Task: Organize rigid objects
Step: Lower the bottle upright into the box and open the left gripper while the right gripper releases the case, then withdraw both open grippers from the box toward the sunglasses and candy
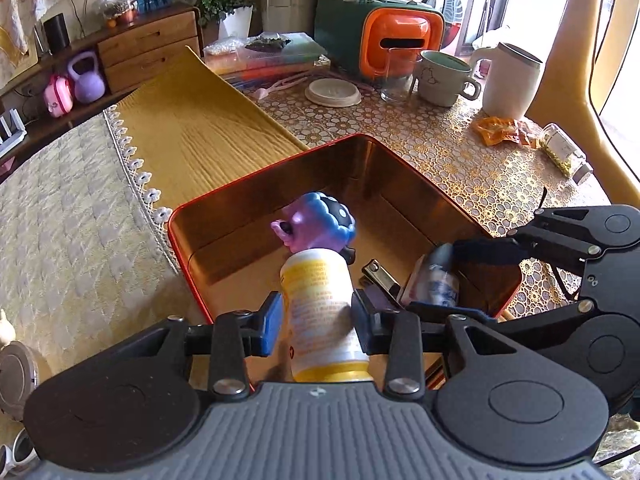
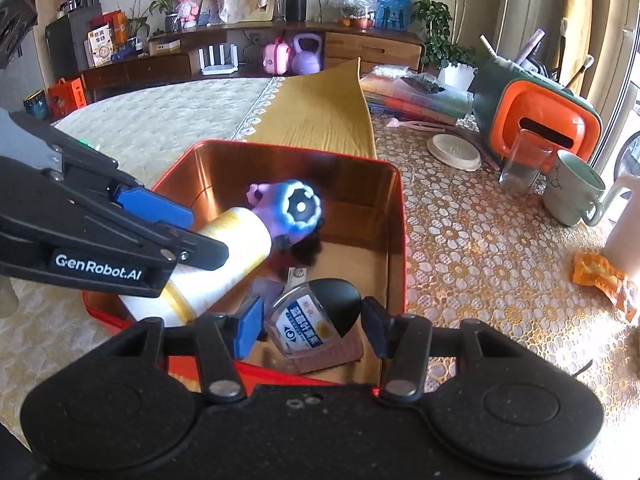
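Copper-coloured metal is lining the open tin (image 1: 352,168) that is filling the middle of my left wrist view, its red rim sitting on a lace-patterned tablecloth (image 1: 452,152). My left gripper (image 1: 316,316) is clamping a white and yellow bottle (image 1: 320,300) between its blue pads, holding it tilted over the near part of the tin. Just beyond the bottle's far end, a purple and blue toy (image 1: 316,222) is lying inside the tin. To the right, a metal nail clipper (image 1: 380,276) is resting on the tin floor, and my right gripper (image 1: 460,276) is coming in from the right around a small labelled bottle (image 1: 436,280). Far across the table, an orange and green box (image 1: 380,36), a mug (image 1: 444,76) and a white jug (image 1: 510,84) are standing.

In my right wrist view, my right gripper (image 2: 312,324) is reaching down into the near right corner of the tin (image 2: 396,240). A small bottle with a black cap (image 2: 316,316) is lying between its fingers; the right pad is looking close to the cap, but I cannot tell whether both pads are pressing on it. My left gripper (image 2: 188,232) is entering from the left, squeezing the white and yellow bottle (image 2: 224,256), which is slanting over the tin's near left side. The toy (image 2: 292,208) is sitting just past that bottle's far end, and the clipper (image 2: 298,274) is showing beside the small bottle.
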A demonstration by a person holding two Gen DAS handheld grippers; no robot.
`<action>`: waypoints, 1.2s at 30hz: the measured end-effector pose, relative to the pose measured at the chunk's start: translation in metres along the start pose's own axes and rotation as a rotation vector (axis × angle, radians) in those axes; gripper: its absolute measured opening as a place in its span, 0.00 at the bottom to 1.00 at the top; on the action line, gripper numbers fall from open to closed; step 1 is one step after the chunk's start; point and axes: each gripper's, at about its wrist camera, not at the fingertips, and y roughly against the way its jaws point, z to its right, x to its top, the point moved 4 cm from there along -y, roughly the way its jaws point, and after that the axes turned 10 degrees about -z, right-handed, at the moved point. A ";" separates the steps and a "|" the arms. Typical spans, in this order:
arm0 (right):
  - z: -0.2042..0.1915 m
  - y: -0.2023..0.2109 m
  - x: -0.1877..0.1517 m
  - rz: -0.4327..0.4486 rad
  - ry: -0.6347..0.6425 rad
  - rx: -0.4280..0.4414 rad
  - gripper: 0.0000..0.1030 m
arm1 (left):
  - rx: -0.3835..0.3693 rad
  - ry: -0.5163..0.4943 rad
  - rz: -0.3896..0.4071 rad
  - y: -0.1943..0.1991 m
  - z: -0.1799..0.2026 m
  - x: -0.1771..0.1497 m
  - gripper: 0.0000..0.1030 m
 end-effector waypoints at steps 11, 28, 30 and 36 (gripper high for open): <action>0.003 0.019 -0.003 0.031 -0.056 0.028 0.59 | -0.025 -0.009 0.028 0.013 0.001 -0.009 0.36; -0.021 0.066 -0.012 0.084 -0.100 0.076 0.66 | -0.062 -0.008 0.124 0.073 -0.007 -0.044 0.41; -0.028 0.071 -0.012 0.090 -0.096 0.072 0.70 | -0.063 -0.004 0.135 0.081 -0.010 -0.049 0.46; -0.051 0.084 -0.012 0.108 -0.072 0.085 0.80 | -0.060 0.017 0.169 0.103 -0.027 -0.068 0.51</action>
